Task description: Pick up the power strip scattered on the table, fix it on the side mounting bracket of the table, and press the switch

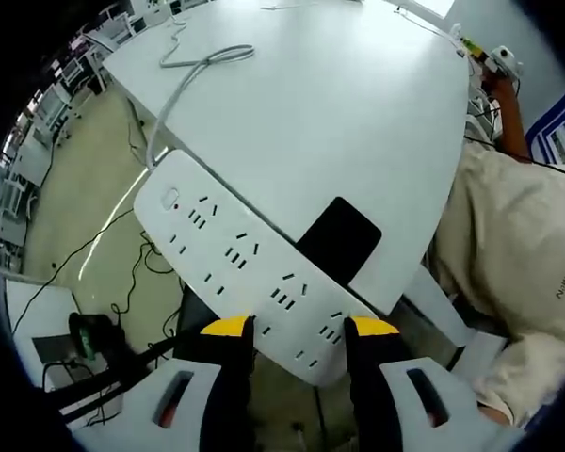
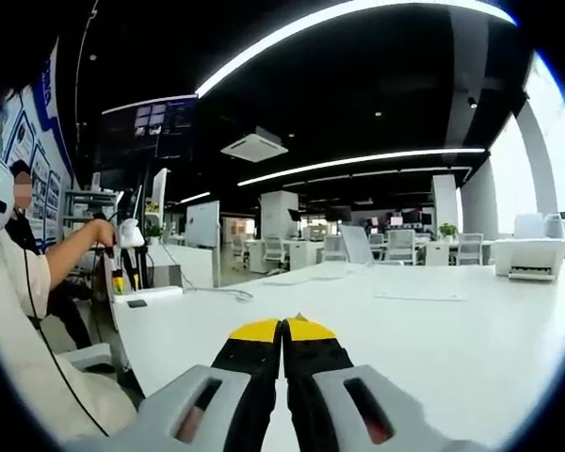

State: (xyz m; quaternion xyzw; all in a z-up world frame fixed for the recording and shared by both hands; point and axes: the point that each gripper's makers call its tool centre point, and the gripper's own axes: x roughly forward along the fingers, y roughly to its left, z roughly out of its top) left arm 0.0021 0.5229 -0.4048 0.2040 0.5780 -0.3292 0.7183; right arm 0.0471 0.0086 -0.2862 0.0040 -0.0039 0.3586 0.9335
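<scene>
The white power strip (image 1: 235,254) has several sockets and a switch (image 1: 171,199) at its far end. It lies slanted along the edge of the white table (image 1: 339,104), next to a black mounting bracket (image 1: 339,240). My left gripper (image 1: 299,327) is shut on the strip's near end, one yellow-tipped jaw on each long side. The strip's grey cable (image 1: 184,80) runs up onto the tabletop. In the right gripper view, my right gripper (image 2: 282,330) is shut with nothing between its jaws, over the white table (image 2: 433,320).
A person in a beige top (image 1: 518,254) stands close at the table's right side, and appears at the left edge (image 2: 19,273) of the right gripper view. Cables trail on the floor (image 1: 85,254) below the table edge. A white printer (image 2: 532,256) sits on the far right of the table.
</scene>
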